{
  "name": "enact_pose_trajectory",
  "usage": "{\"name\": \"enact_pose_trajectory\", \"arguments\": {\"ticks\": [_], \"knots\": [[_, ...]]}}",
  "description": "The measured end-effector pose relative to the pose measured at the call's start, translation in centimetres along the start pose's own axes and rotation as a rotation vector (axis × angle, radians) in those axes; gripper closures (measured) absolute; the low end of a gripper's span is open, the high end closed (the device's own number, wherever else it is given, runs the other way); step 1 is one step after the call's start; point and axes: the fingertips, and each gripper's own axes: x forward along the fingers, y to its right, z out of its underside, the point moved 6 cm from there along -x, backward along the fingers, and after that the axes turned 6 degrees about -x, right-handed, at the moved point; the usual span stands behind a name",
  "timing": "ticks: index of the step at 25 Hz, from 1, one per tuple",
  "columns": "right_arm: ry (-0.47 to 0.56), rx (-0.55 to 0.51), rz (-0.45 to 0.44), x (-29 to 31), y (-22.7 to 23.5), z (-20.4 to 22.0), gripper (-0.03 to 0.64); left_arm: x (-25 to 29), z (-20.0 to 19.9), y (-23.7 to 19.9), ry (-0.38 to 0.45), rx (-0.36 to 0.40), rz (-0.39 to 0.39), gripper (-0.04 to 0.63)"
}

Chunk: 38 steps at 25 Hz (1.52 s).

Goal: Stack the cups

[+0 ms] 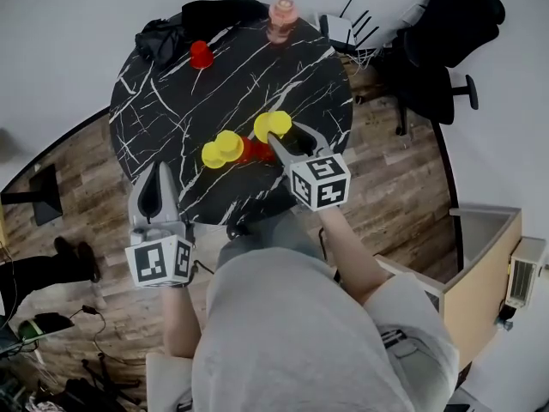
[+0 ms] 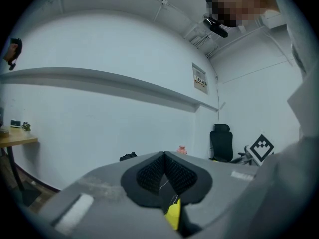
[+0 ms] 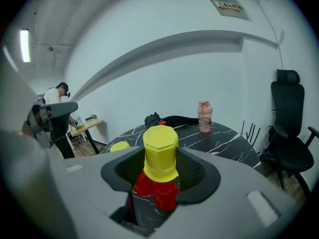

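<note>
An upside-down yellow cup [image 3: 160,151] sits between the pads of my right gripper [image 3: 162,172], which is shut on it. It hangs just over two red cups [image 3: 158,190] standing on the black marble table [image 1: 257,67]. The head view shows the same yellow cup [image 1: 273,125], the red cups [image 1: 255,151] and my right gripper [image 1: 290,137] near the table's middle. Two more yellow cups [image 1: 223,148] stand just left of the red ones. A single red cup [image 1: 200,54] stands at the far left. My left gripper [image 1: 157,189] is shut and empty at the table's near left edge.
A pink bottle [image 1: 282,15] and a black cloth [image 1: 184,24] lie at the table's far edge. A black office chair [image 1: 446,50] stands right of the table on the wooden floor. A person [image 3: 56,108] stands by a desk in the background.
</note>
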Motion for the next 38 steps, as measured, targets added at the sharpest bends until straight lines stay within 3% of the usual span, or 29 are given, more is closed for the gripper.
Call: {"name": "enact_pose_trajectory", "arguments": {"ticks": [8,21,33,38], "knots": [[-0.091,-0.048,-0.021,0.8,-2.4,1.9,0.417,-2.0,0.3,-0.4,-0.003,0.006,-0.005,0.589],[-0.187,-0.138,0.014,2.5,-3.5,3.4,0.413,-5.0,0.7,-1.8,-0.004,0.004,-0.059,0.589],[-0.192,-0.127,0.010,2.9,-3.5,3.5,0.400,-5.8,0.8,-2.5,-0.001,-0.003,-0.085,0.589],[-0.137,-0.105,-0.024,2.3,-3.6,3.1,0.387,-5.2,0.9,-2.4,-0.002,0.004,-0.069,0.589]]}}
